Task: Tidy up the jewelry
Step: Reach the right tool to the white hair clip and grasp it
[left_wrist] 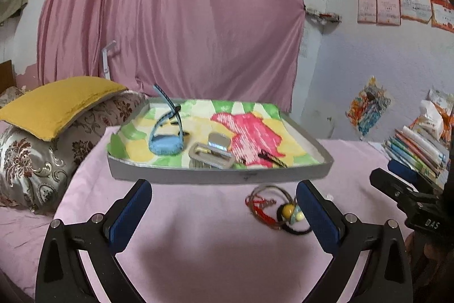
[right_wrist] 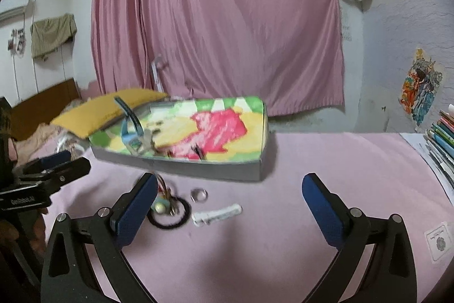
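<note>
A grey tray [left_wrist: 218, 175] lined with a colourful cloth sits on the pink bed; it also shows in the right wrist view [right_wrist: 181, 165]. In it lie a blue headband [left_wrist: 166, 138], a silver clip case [left_wrist: 211, 155] and a dark hair clip [left_wrist: 269, 156]. In front of the tray lie a tangle of bracelets and a beaded black hair tie [left_wrist: 279, 210], which also show in the right wrist view [right_wrist: 167, 210], a silver ring [right_wrist: 199, 195] and a white hair clip [right_wrist: 217, 215]. My left gripper [left_wrist: 224, 213] is open and empty. My right gripper [right_wrist: 229, 213] is open and empty above the white clip.
A yellow pillow [left_wrist: 59, 104] on a patterned cushion lies left of the tray. A stack of books [left_wrist: 417, 146] sits at the right bed edge. A pink curtain [left_wrist: 170, 19] hangs behind. The right gripper's body [left_wrist: 411, 200] shows at the left view's right edge.
</note>
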`<move>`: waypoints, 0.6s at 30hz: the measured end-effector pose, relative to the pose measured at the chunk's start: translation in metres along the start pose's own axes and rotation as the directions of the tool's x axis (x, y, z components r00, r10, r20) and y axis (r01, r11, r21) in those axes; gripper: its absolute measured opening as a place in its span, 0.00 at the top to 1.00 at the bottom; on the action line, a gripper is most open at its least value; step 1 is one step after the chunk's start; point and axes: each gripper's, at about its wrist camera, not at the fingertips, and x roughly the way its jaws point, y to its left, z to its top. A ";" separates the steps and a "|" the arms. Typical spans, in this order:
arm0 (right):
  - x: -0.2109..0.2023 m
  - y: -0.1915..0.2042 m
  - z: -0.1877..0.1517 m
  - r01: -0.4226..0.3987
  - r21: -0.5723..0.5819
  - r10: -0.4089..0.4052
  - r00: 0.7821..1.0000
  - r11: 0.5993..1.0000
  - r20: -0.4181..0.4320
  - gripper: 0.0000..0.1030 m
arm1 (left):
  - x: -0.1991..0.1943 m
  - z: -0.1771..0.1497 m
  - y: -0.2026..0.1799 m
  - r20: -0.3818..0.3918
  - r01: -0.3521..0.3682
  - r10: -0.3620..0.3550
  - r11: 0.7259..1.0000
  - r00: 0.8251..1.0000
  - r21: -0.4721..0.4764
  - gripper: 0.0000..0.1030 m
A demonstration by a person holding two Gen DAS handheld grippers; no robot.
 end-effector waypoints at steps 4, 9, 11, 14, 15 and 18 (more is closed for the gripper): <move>0.012 -0.010 -0.006 -0.009 0.014 0.010 0.995 1.000 -0.096 0.03 | 0.008 -0.008 -0.003 -0.074 0.009 -0.008 1.000 0.997 0.009 0.01; 0.028 -0.014 -0.012 -0.024 -0.003 0.023 0.980 1.000 -0.195 0.03 | 0.024 -0.016 -0.006 -0.170 0.022 -0.023 1.000 0.985 -0.010 0.01; 0.034 -0.012 -0.015 -0.033 -0.024 0.026 0.970 0.999 -0.240 0.03 | 0.030 -0.019 -0.006 -0.200 0.041 -0.046 0.999 0.979 -0.030 0.01; 0.038 -0.008 -0.018 -0.053 -0.043 0.039 0.964 0.998 -0.264 0.03 | 0.038 -0.021 -0.007 -0.226 0.074 -0.085 0.996 0.970 -0.058 0.01; 0.038 -0.007 -0.017 -0.055 -0.048 0.040 0.962 0.997 -0.269 0.04 | 0.041 -0.021 -0.007 -0.234 0.084 -0.097 0.994 0.967 -0.065 0.01; 0.042 -0.002 -0.015 -0.077 -0.058 0.057 0.956 0.995 -0.287 0.17 | 0.045 -0.020 -0.009 -0.245 0.101 -0.113 0.993 0.963 -0.061 0.08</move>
